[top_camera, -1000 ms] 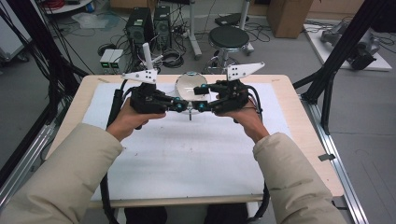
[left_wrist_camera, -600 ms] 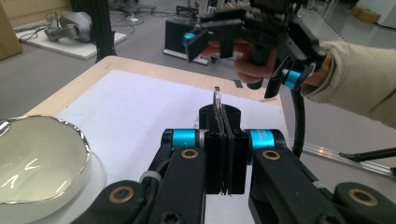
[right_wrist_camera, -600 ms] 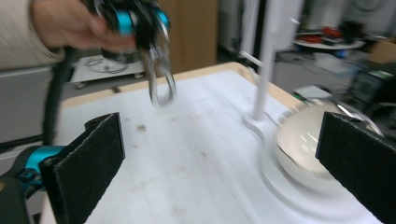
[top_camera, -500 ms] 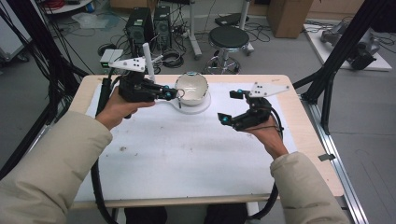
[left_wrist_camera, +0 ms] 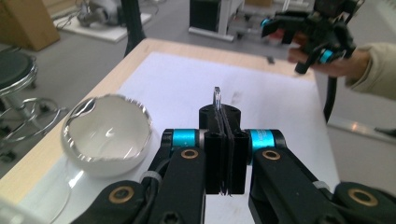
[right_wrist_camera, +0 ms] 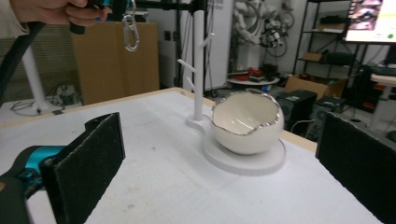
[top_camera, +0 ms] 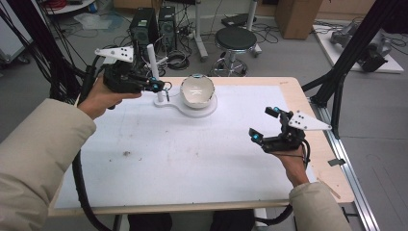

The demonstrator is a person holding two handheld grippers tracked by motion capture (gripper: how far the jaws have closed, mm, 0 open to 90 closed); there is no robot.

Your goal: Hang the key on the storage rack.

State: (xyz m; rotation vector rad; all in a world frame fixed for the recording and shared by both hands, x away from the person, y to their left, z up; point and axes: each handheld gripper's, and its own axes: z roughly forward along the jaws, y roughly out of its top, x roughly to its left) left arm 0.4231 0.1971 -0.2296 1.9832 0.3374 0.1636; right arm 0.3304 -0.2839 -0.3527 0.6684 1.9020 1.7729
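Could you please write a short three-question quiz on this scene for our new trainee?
1. True or false: the right gripper has its jaws closed on the bowl.
2. What does the left gripper hold? A) a metal clip B) a spoon C) a pen
3. Fill in: the bowl sits on the white stand's round base, beside its upright ____.

Key:
1. False: its jaws stand wide apart, away from the bowl.
2. A: the metal clip hangs from its closed jaws.
3. Post, with short pegs.
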